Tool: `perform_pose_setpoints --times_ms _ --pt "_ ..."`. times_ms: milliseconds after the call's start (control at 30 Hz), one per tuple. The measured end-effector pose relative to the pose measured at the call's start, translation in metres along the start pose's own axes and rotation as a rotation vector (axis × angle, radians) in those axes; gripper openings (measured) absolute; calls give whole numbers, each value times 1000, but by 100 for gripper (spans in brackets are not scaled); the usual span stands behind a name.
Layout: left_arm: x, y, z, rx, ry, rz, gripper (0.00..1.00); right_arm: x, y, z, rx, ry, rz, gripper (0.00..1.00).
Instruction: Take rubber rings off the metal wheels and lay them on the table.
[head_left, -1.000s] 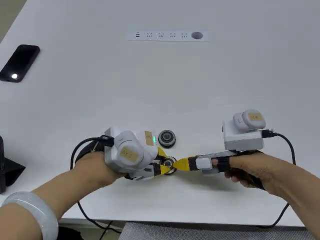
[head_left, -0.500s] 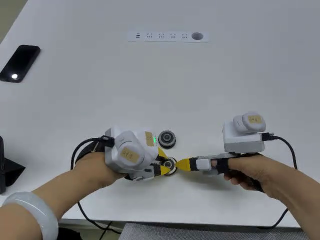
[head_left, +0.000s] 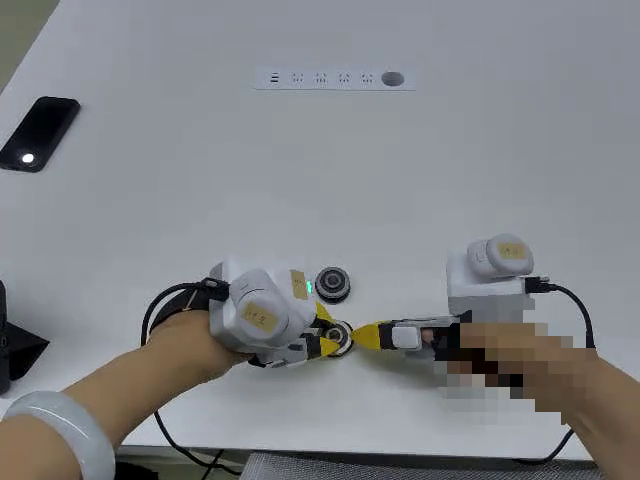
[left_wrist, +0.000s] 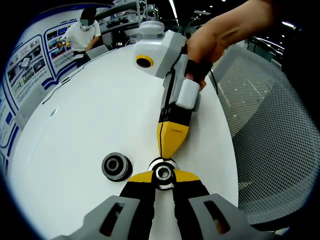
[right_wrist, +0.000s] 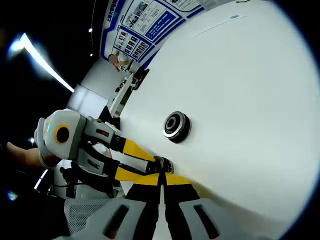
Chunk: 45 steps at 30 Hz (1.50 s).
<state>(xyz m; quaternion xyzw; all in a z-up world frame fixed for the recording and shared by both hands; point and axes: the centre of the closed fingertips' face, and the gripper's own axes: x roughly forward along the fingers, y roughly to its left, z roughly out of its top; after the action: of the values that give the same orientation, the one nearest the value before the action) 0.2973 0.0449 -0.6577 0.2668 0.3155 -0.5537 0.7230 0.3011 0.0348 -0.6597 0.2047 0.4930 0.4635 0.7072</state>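
Nothing on the desk has shifted in the last half second; only the head view has slid slightly, so both grippers stay at the same small metal wheel (head_left: 341, 335) (left_wrist: 163, 173) (right_wrist: 162, 164). That wheel sits close to the front edge of the white desk (head_left: 450, 160), about midway along it, with a dark outer ring around a silvery hub.

The left gripper (head_left: 328, 340) (left_wrist: 163, 175) (right_wrist: 156, 166) has its two yellow-tipped jaws a little apart and clamped on opposite sides of the wheel, which sits right between the tips. The right gripper (head_left: 368, 334) (left_wrist: 163, 154) (right_wrist: 161, 176) comes at the wheel head-on from the other side. Its jaws are pressed together into one yellow wedge with only a thin line between them, and the point touches the wheel's rim. Whether it pinches the rubber ring there cannot be made out.

A second metal wheel (head_left: 333, 284) (left_wrist: 116, 166) (right_wrist: 176, 125) lies flat on the desk just beyond the left gripper, apart from both grippers, its black ring on it.

Farther out, a black cable (head_left: 160, 300) loops behind the left gripper, a dark phone (head_left: 40, 133) lies by the left edge, and a white power strip (head_left: 330, 78) lies toward the far edge. The left gripper view also shows a grey mesh chair (left_wrist: 270, 125) past the front edge.
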Motion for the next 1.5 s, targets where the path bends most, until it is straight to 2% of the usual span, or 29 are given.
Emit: perform_pose_setpoints --times_ms 100,167,267,600,733,967,1133,1300,1500 --pt "0 0 0 0 0 0 13 1 5 0 -21 4 17 9" --pt "0 0 0 -1 -2 0 13 0 9 -1 -62 6 27 13" --pt "0 0 0 -1 -3 -1 13 0 10 -1 -68 5 29 17" --pt "0 0 0 -3 -2 2 13 -3 9 -3 -84 2 18 17" --pt "0 0 0 -2 -3 2 13 -3 8 1 -77 -27 17 16" --pt "0 1 -1 -4 -5 3 13 -2 7 1 -60 -24 21 18" --pt "0 1 0 -5 -6 3 13 2 5 -3 -38 -14 7 16" --pt "0 1 -1 -5 -8 2 13 -2 -4 -1 -10 -25 -25 4" --pt "0 0 0 -4 -8 2 13 -2 -2 1 30 -41 -13 2"
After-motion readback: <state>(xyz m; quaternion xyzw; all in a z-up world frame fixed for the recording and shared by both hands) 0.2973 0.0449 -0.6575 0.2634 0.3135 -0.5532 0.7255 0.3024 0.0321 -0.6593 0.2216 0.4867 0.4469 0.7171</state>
